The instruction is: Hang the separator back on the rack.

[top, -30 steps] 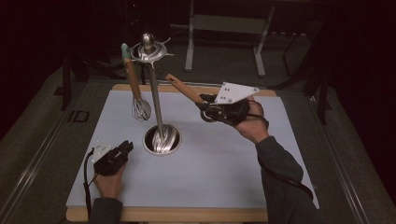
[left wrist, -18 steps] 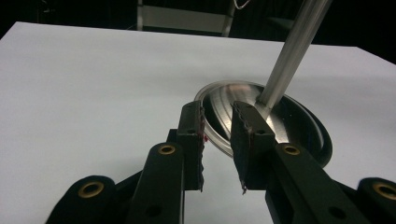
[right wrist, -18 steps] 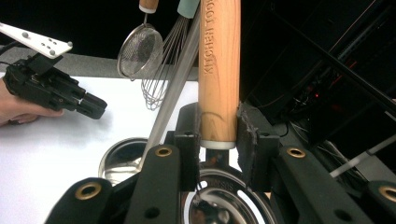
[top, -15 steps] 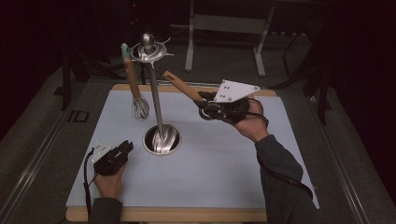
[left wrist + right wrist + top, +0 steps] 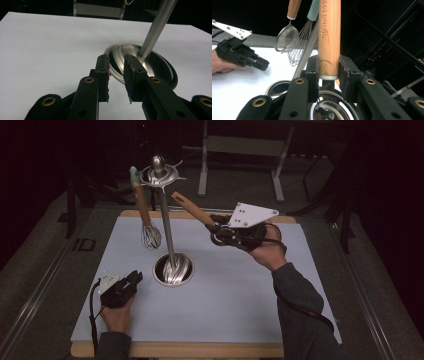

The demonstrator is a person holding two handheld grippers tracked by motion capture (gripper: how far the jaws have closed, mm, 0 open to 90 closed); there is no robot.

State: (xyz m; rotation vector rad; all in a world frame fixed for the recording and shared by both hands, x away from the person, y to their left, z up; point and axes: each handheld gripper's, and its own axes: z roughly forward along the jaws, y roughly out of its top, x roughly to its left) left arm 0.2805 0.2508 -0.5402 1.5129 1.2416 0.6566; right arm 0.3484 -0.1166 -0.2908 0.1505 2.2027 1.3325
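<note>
One metal utensil stand (image 5: 165,227), one whisk (image 5: 150,235), one small mesh strainer (image 5: 286,38), one wooden-handled utensil (image 5: 192,210), two grippers, left gripper (image 5: 136,278), right gripper (image 5: 216,227), one white table mat (image 5: 235,285)

A dim lab or studio – white-topped table (image 5: 240,320), metal stand legs (image 5: 240,150) behind, dark surroundings
</note>
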